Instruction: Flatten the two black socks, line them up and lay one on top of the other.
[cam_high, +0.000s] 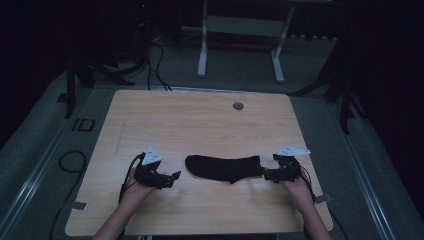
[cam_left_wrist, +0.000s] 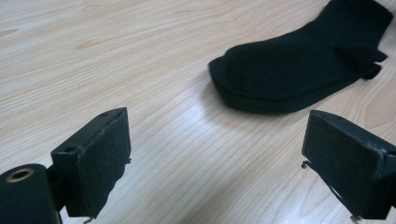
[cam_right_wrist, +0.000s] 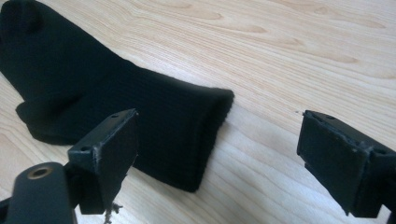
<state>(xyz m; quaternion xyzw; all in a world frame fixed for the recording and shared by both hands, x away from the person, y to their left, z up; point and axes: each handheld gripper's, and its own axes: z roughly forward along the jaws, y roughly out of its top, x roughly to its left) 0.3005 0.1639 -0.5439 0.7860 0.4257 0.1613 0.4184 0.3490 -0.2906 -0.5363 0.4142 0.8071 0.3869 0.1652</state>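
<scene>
- the desk (cam_high: 200, 125) was the biggest thing before me, a pale wood top, bare but for one sock and a small round grommet (cam_high: 238, 106) near its far edge.
- the black sock (cam_high: 222, 167) lay flat toward the near side of the desk, stretched sideways between my two hands, its rounded toe toward my left and its open cuff toward my right.
- my left gripper (cam_high: 175, 176) sat low over the wood, just beside the toe but apart from it; in the left gripper view its fingers (cam_left_wrist: 100, 158) stood wide open, with bare desk between them and the toe ahead, off to the right.
- my right gripper (cam_high: 266, 174) was at the cuff end; in the right gripper view its fingers (cam_right_wrist: 109, 156) were also spread wide, the cuff edge lying partly between them, one finger in front of the ribbed fabric, and nothing pinched.
- as i judged it, the work had barely begun: the sock was laid out straight but neither end was gripped yet.
- what was left, i reckoned, was to close on the cuff, bring the left fingers onto the toe, and then do whatever folding or lifting was meant.
</scene>
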